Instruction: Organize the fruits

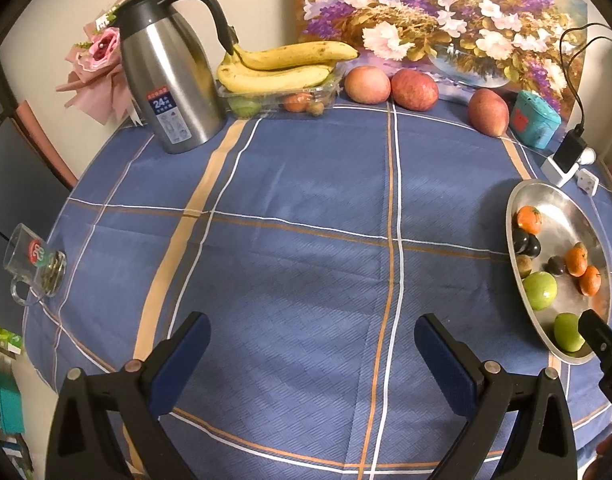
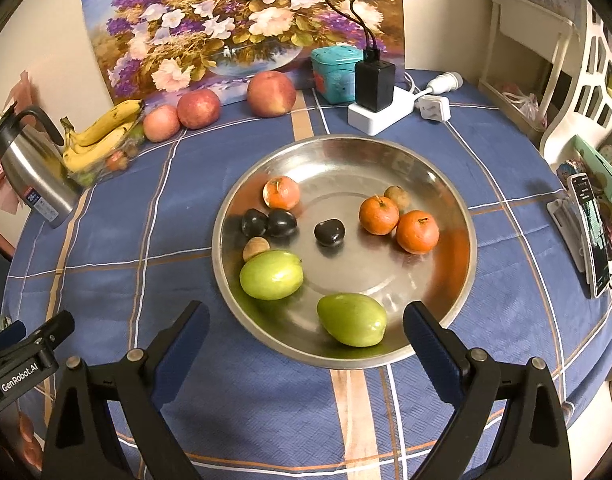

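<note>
Toward the right edge of the table sits a steel plate, holding three mandarins, three dark plums, two small brown fruits and two green fruits, loosely mixed rather than grouped. Along the far edge, against a flower painting: three apples, plus bananas atop a clear plastic tray with more small fruit under them. Beside that tray, a steel thermos jug.

Hovering over bare blue cloth near the front edge, left gripper: jaws wide, holding nothing. Poised just short of the plate's near rim, right gripper: jaws wide too, empty, roughly framing the nearer green fruit.

Fits either a sort under way or one near its close; cannot tell which from this alone. For any pick from the plate: approach low and square, centre the fruit between the pads, close gently. Likely slippery on steel and prone to rolling, so keep neighbours clear and avoid nudging the rim.
</note>
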